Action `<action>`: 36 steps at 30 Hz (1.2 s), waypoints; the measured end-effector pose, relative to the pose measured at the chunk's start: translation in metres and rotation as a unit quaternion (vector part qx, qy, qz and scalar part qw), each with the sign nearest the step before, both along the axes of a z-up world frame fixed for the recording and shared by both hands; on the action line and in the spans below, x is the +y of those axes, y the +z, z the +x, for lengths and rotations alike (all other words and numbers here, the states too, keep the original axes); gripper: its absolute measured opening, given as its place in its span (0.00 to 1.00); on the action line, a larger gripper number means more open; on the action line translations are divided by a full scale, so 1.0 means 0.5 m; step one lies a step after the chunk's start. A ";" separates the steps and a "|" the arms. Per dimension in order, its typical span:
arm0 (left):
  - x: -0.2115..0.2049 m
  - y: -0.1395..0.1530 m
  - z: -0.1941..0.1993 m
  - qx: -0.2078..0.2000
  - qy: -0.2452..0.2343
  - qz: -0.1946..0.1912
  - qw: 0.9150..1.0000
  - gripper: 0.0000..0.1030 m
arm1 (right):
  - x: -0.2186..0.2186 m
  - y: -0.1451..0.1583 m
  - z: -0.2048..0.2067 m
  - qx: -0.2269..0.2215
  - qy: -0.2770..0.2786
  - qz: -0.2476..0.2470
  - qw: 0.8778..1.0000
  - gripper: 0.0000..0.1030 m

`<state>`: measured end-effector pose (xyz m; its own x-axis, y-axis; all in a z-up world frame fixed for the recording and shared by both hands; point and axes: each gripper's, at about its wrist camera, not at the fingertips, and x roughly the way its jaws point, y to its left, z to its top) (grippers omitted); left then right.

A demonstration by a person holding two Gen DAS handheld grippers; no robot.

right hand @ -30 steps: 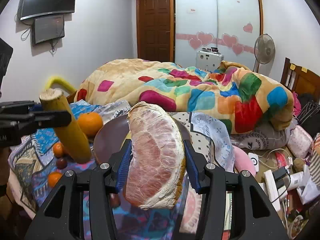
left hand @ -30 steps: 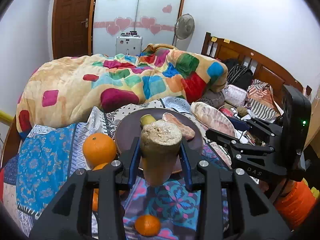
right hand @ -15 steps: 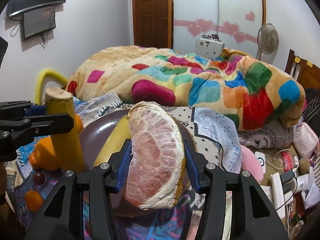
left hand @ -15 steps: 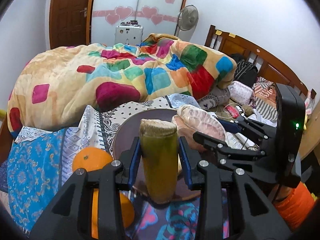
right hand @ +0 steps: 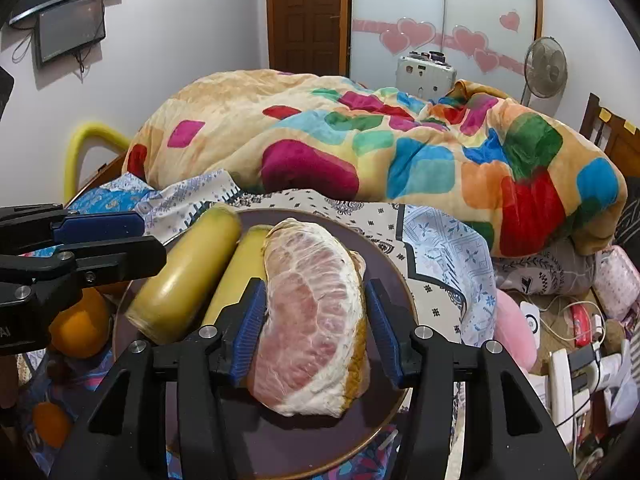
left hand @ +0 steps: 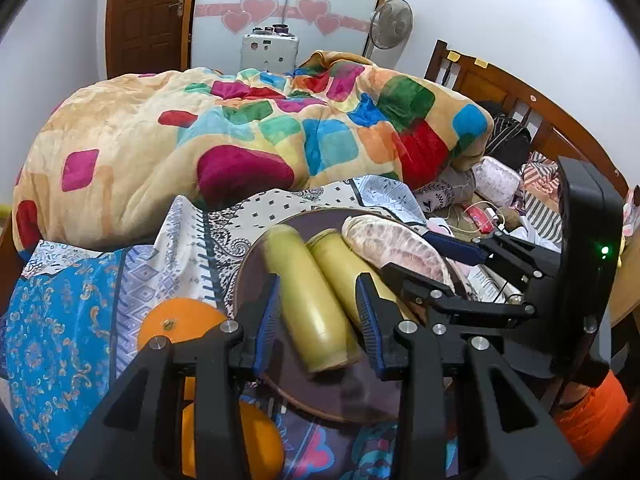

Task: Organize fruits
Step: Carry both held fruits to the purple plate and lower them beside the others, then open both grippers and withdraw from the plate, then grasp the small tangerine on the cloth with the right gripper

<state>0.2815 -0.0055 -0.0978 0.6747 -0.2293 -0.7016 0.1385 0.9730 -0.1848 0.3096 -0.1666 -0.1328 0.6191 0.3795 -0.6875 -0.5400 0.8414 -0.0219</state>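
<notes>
A dark round plate [left hand: 360,398] [right hand: 384,280] lies on the bed. Two yellow-green sugarcane pieces lie side by side on it: one [left hand: 308,300] [right hand: 184,276] between my left gripper's [left hand: 318,316] open fingers, apart from both pads, and a second [left hand: 348,268] [right hand: 240,268] beside it. A peeled pomelo wedge [right hand: 312,320] [left hand: 396,248] rests on the plate between my right gripper's [right hand: 316,328] open fingers; a gap shows at the right pad. Oranges [left hand: 180,322] [right hand: 80,328] lie left of the plate.
A patchwork duvet [left hand: 248,136] is heaped behind the plate. Patterned blue sheets [left hand: 60,320] cover the bed's left side. Clutter, cables and pillows [right hand: 560,320] lie to the right by the wooden headboard [left hand: 520,96]. A small orange [right hand: 50,424] lies near the front left.
My left gripper lowered its upright sugarcane piece onto the plate, laid it flat and opened. My right gripper lowered the pomelo wedge onto the plate and opened.
</notes>
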 end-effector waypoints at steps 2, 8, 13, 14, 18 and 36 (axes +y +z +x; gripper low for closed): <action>0.002 0.002 -0.007 0.000 0.002 0.005 1.000 0.36 | -0.004 0.003 -0.005 0.000 -0.001 0.003 1.000 0.48; 0.006 0.014 -0.044 -0.008 0.009 0.018 1.000 0.38 | -0.024 0.037 -0.043 -0.011 -0.004 0.016 1.000 0.48; 0.006 0.038 -0.089 -0.019 0.013 0.022 0.999 0.41 | -0.039 0.072 -0.089 -0.028 -0.003 0.027 0.999 0.49; 0.005 0.044 -0.100 -0.022 0.014 0.023 0.999 0.41 | -0.042 0.079 -0.101 -0.033 -0.004 0.028 0.999 0.50; 0.006 0.068 -0.144 -0.038 0.020 0.029 0.999 0.46 | -0.046 0.097 -0.143 -0.048 -0.002 0.027 0.998 0.50; 0.077 0.053 -0.332 -0.044 0.053 0.045 0.997 0.61 | 0.007 0.076 -0.288 -0.033 0.046 0.048 0.997 0.57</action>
